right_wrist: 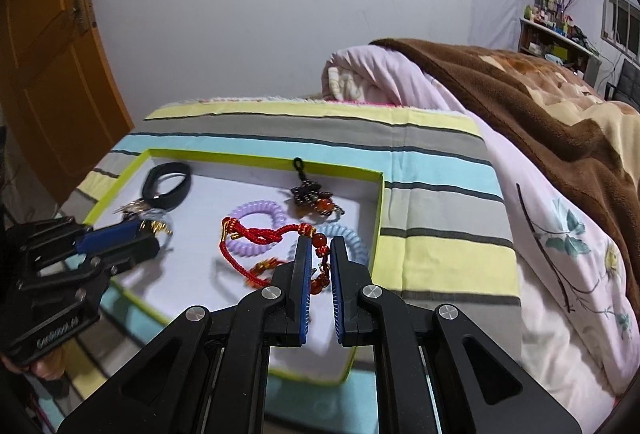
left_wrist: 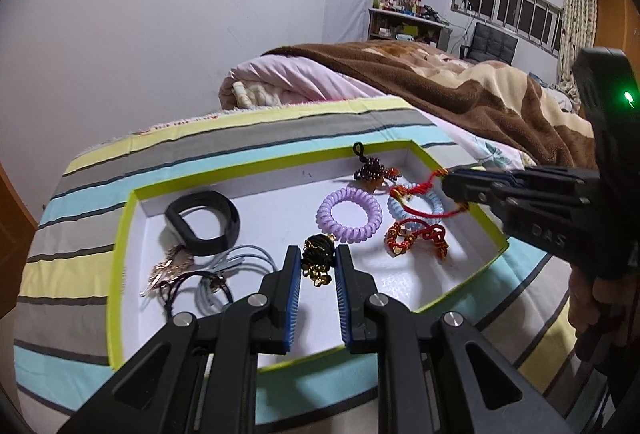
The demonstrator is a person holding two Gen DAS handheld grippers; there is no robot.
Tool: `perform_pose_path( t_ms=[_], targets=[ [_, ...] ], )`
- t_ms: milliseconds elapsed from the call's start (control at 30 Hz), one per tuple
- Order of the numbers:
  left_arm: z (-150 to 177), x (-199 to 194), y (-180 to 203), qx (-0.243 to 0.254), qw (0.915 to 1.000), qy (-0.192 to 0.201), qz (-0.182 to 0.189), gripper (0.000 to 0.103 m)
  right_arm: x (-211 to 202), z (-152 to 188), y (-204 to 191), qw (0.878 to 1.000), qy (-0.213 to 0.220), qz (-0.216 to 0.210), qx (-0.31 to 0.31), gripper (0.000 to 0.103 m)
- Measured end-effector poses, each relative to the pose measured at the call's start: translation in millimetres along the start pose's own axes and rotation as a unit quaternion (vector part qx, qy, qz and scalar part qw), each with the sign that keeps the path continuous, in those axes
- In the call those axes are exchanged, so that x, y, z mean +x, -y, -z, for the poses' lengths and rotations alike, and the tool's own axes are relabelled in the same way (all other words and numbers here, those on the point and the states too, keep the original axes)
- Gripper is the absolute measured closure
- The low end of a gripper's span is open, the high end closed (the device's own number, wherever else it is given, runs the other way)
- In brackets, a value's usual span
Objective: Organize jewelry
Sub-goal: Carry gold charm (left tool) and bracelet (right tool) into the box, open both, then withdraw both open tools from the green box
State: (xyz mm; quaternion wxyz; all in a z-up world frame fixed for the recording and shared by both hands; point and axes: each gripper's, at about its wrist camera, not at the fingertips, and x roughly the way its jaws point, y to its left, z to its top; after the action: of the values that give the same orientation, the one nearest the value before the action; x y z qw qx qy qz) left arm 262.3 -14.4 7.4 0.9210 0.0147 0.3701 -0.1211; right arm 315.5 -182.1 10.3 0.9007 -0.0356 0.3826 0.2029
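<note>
A shallow white tray with a lime-green rim lies on a striped cloth and holds jewelry. My left gripper is shut on a black and gold beaded piece just above the tray floor. My right gripper is shut on a red cord bracelet with orange beads and holds it above the tray's right side; it shows in the left wrist view too. A purple coil band, a blue coil band, a red and gold bracelet, a dark beaded charm and a black band lie in the tray.
Grey and dark elastic ties and a rose-gold piece lie at the tray's left front. A folded pink quilt and brown blanket lie behind. An orange door stands left.
</note>
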Motion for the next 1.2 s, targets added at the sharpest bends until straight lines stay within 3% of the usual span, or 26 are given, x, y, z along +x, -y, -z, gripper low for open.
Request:
perform_pose_path(
  t_ms=[500,633,667,767,1200],
  targets=[
    [5,26,-4,-0.006,0.9993,-0.034,0.013,0.085,31,-2,-1,0.999,-0.038,0.012,-0.015,0.093],
    [5,26,-5,-0.007,0.9992,-0.036,0.016,0.082,30,-3,-3,0.999,-0.037,0.013,-0.018,0.086],
    [5,26,-5,-0.007,0.9992,-0.036,0.018,0.078,29,-2,-3,0.999,-0.034,0.012,-0.019,0.082],
    [4,23,-6,-0.013,0.9992,-0.031,0.023,0.071,25,-3,-4,0.999,-0.029,0.011,-0.02,0.081],
    [10,-28,-4,-0.028,0.9994,0.012,0.016,0.071,-34,16,-15,1.0,0.011,-0.002,-0.009,0.081]
  ],
)
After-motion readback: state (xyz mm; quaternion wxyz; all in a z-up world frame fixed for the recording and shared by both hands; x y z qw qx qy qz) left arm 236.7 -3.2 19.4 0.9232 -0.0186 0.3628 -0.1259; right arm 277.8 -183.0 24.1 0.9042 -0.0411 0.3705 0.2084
